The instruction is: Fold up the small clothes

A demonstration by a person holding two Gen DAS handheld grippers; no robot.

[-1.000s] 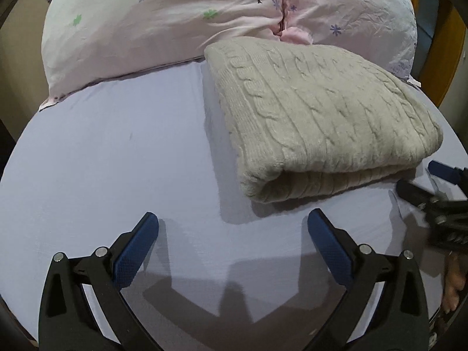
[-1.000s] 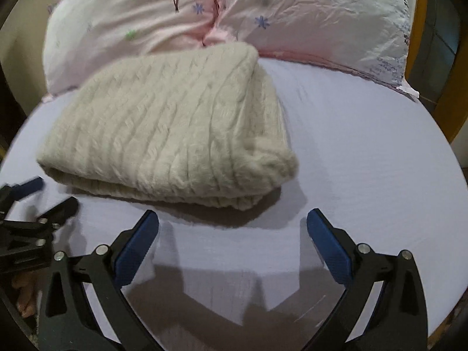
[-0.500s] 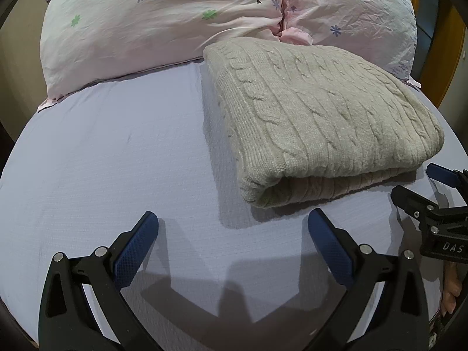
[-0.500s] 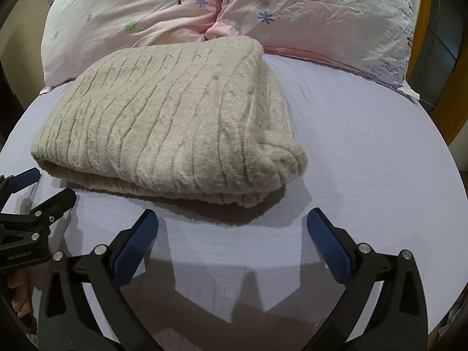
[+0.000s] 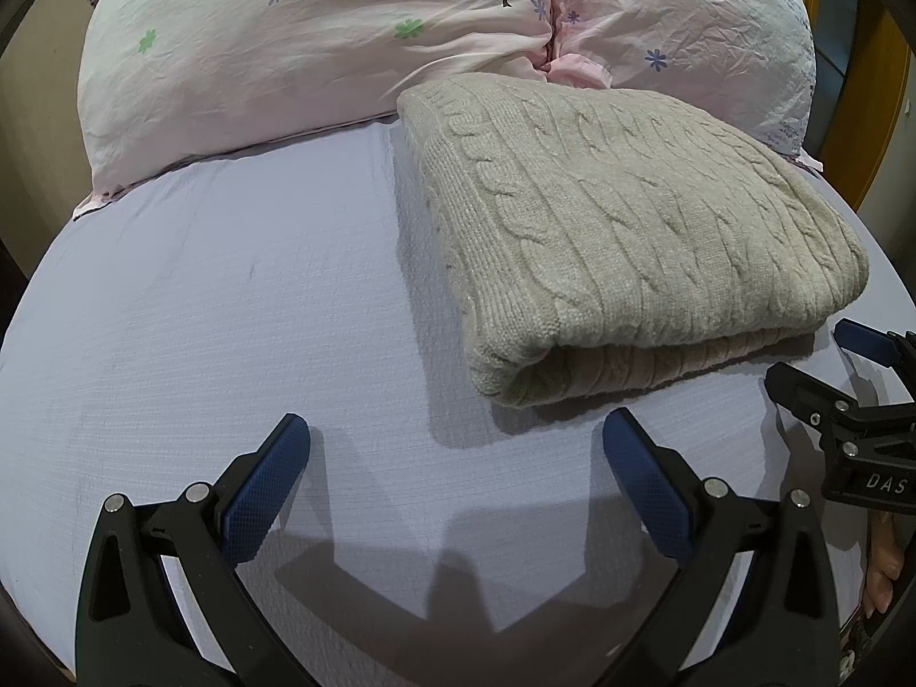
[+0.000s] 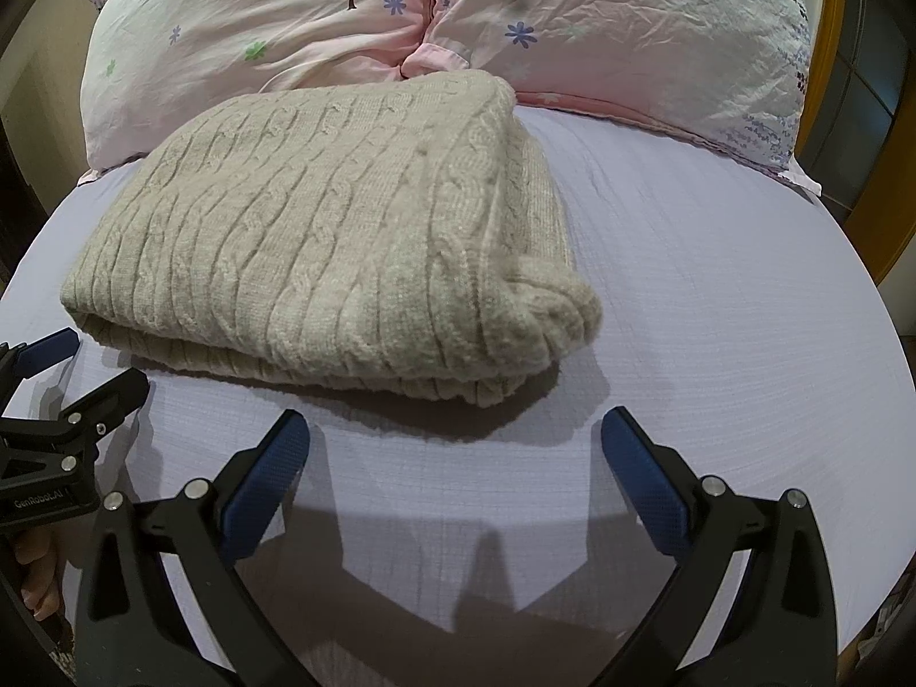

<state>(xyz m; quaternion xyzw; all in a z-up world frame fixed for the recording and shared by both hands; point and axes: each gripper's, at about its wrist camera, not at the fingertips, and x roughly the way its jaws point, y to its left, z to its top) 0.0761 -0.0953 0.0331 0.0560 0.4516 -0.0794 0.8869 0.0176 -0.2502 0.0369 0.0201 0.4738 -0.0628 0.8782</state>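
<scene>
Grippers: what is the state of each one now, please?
Left gripper: jaws open, holding nothing.
Right gripper: jaws open, holding nothing.

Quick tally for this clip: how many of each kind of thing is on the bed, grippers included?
Folded cable-knit sweater: 1
Pink floral pillows: 2, one on the left and one on the right
Lavender bedsheet: 1
Grippers: 2, the left gripper and the right gripper, both open and holding nothing
Total: 6
</scene>
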